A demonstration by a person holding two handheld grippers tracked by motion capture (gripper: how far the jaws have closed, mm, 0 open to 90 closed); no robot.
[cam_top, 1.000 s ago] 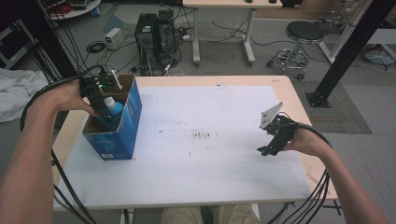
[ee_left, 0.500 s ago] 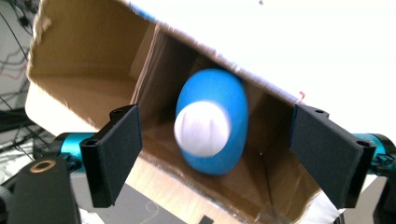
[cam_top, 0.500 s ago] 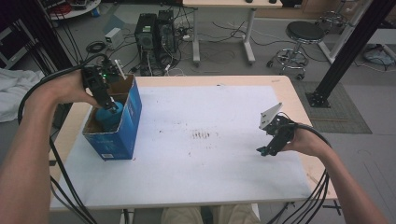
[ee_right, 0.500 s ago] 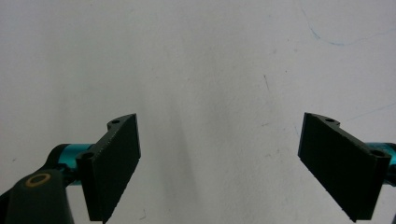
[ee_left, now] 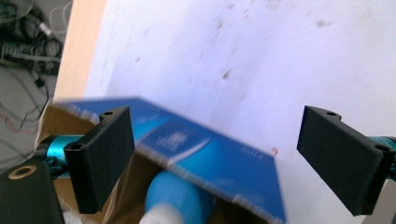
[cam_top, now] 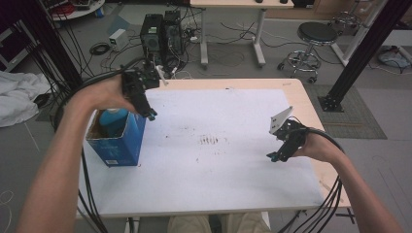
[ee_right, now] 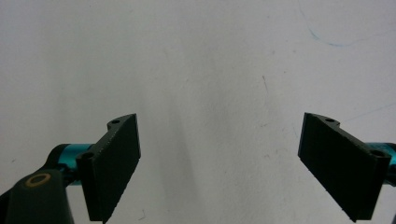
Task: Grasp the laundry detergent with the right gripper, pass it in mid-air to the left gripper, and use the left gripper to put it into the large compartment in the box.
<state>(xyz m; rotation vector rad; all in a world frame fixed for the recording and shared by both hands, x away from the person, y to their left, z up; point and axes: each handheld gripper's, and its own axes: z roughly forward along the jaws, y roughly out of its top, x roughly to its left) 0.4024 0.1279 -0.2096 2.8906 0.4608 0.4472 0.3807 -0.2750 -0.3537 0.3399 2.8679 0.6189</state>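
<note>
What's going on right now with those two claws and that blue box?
Left gripper open, jaws just widened, empty, above box edge. Blue bottle sits in blue box. Right gripper open, empty, over the table.

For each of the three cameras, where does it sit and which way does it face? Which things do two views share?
High view: above the person's side, facing forward and down on the table; both forearms, left gripper and right gripper show.
Left gripper view: on the left gripper, facing down at the box and bottle; open jaws show.
Right gripper view: on the right gripper, facing bare table; open jaws show.
Shared: box and bottle, high and left views.
</note>
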